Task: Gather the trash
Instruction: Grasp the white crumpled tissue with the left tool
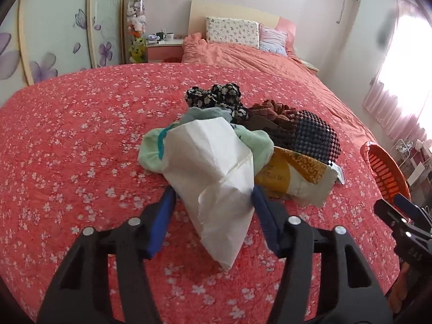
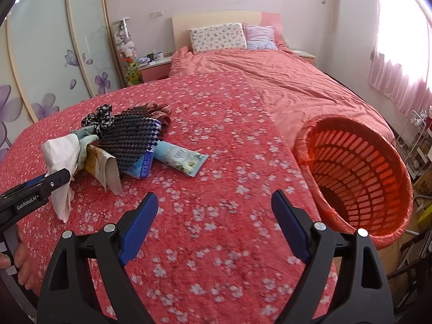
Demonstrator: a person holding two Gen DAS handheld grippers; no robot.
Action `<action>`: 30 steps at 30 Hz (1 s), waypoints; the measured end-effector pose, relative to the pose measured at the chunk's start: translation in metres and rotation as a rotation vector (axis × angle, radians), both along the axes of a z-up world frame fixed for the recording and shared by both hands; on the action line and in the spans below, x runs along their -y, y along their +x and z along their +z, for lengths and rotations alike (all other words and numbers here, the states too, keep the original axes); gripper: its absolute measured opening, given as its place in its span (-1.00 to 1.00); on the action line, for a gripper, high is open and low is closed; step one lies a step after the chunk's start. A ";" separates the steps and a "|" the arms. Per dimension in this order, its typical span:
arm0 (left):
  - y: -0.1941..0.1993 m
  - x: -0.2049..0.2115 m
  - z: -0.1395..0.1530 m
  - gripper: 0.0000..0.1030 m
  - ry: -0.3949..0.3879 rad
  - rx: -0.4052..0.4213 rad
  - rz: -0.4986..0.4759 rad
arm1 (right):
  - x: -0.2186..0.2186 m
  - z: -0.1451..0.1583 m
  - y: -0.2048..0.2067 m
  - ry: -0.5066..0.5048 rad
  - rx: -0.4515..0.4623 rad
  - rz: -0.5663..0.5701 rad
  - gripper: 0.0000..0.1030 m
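While our right gripper (image 2: 214, 224) is hanging released, we're clamping the left gripper (image 1: 213, 202) on the white tissue (image 1: 213, 181), heading basket-ward (image 2: 359, 172) next.

Blue packet (image 2: 144, 162) hiding half under the black studded mat (image 2: 127, 141), yellow wrapper (image 1: 291, 178) tucking beneath it, basket (image 2: 359, 178) base running off-frame.

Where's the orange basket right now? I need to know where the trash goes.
The orange basket lies tilted at the bed's right edge, opening toward the camera, just right of the open right gripper; the left wrist view shows only its rim at the far right.
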State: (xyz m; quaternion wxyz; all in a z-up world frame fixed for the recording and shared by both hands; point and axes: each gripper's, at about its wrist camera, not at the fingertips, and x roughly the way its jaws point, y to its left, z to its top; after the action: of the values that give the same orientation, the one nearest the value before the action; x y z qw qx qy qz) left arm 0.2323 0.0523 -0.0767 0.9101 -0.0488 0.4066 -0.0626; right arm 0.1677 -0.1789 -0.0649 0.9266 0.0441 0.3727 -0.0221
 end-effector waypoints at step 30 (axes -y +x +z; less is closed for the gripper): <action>0.006 -0.075 -0.003 -0.06 0.038 -0.020 0.109 | -0.044 -0.023 0.088 -0.084 -0.136 0.155 -0.21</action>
State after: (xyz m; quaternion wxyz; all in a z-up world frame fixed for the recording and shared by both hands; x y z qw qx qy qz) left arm 0.2380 0.1272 -0.0799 0.9089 -0.0541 0.4135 -0.0049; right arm 0.2557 -0.1344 -0.0878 0.8992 -0.0257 0.4356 0.0312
